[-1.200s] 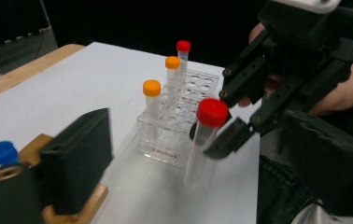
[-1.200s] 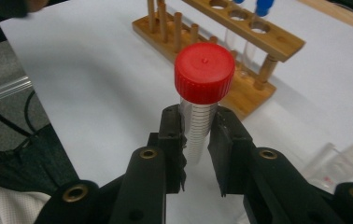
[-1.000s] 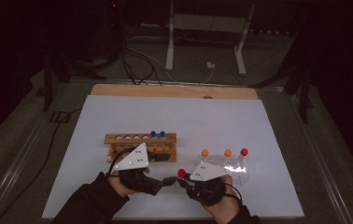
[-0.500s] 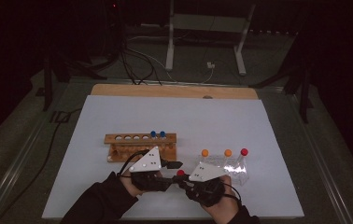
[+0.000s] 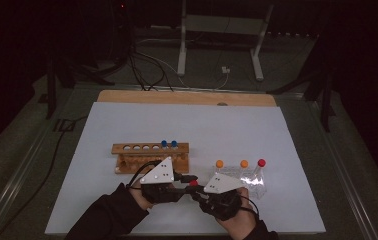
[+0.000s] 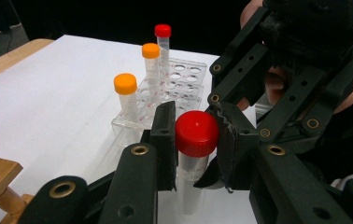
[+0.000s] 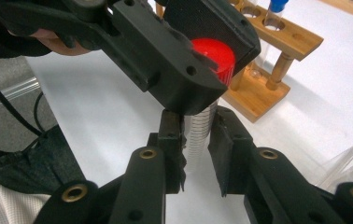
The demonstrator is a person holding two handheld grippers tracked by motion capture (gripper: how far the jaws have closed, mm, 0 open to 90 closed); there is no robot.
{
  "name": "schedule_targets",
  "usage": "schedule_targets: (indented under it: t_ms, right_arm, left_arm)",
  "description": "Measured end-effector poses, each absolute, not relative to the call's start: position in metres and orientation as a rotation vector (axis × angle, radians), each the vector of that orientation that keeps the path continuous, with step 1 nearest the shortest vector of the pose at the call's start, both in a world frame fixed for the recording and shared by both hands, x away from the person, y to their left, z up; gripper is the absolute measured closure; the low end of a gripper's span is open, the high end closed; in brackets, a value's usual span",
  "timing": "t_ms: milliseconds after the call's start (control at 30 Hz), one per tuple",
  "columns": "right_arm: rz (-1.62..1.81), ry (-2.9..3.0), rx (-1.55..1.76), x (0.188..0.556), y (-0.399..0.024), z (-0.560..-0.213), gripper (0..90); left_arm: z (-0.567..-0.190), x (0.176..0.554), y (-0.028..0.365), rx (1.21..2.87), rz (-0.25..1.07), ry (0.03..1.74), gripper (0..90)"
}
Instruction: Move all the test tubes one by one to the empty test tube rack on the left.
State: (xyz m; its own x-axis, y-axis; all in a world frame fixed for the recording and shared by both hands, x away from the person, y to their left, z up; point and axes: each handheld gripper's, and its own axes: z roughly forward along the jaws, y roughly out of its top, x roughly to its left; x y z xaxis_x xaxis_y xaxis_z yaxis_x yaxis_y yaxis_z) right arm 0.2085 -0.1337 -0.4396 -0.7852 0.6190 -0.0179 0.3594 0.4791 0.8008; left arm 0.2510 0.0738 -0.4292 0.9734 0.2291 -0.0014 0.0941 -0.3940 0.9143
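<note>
I see the red-capped tube (image 6: pixel 196 154) held upright between both grippers, just above the bench (image 5: pixel 127 125) near its front edge; its clear body sits between the right gripper's (image 7: pixel 196 140) jaws, which are narrow and clamped on it from both sides; its red cap (image 7: pixel 216 58) sits between the left gripper's (image 6: pixel 194 140) jaws, which have just been closing and now press the cap on either side; in the high view the two grippers meet nose to nose, left gripper (image 5: pixel 184 181) coming from the left, right gripper (image 5: pixel 199 192) from the right, the cap a red dot between them.

Just beyond and to the right stands the clear rack (image 5: pixel 249 180), carrying two orange-capped tubes (image 5: pixel 219 164) and one more red-capped one (image 5: pixel 261 163); it is close beside my right hand (image 5: pixel 227 202); behind the left gripper lies the wooden rack (image 5: pixel 149 150) with two blue-capped tubes (image 5: pixel 169 144) at its right end, also near; the bench is open to the left, and across the whole far half; its front edge runs just under my forearms.
</note>
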Motion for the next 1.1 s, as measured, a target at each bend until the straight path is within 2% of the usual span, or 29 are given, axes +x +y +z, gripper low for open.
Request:
schedule_targets:
  t_ms: [67, 200, 433, 533, 800, 900, 1100]
  right_arm:
    - [1.226, 2.417, 0.826, 0.208, -0.134, -0.439, 72.2]
    - [1.234, 2.365, 0.83, 0.206, -0.136, -0.434, 55.0]
    - [1.253, 2.311, 0.859, 0.207, -0.147, -0.429, 39.3]
    - [1.251, 2.285, 0.878, 0.207, -0.15, -0.428, 25.5]
    - [1.27, 2.254, 0.915, 0.209, -0.156, -0.427, 14.1]
    - [1.277, 2.235, 0.948, 0.21, -0.158, -0.427, 3.2]
    - [1.316, 2.242, 0.936, 0.21, -0.161, -0.427, 0.0]
  left_arm:
    - [-0.427, 0.252, 0.075, 1.98, 0.137, 0.224, 71.7]
    - [-0.422, 0.252, 0.077, 1.99, 0.146, 0.219, 71.8]
    - [-0.407, 0.255, 0.088, 1.994, 0.2, 0.242, 71.7]
    - [-0.398, 0.256, 0.096, 1.992, 0.236, 0.259, 71.7]
    - [-0.376, 0.262, 0.121, 1.976, 0.316, 0.301, 71.7]
    - [-0.37, 0.266, 0.132, 1.966, 0.342, 0.335, 71.7]
    - [-0.359, 0.277, 0.157, 1.946, 0.392, 0.401, 71.7]
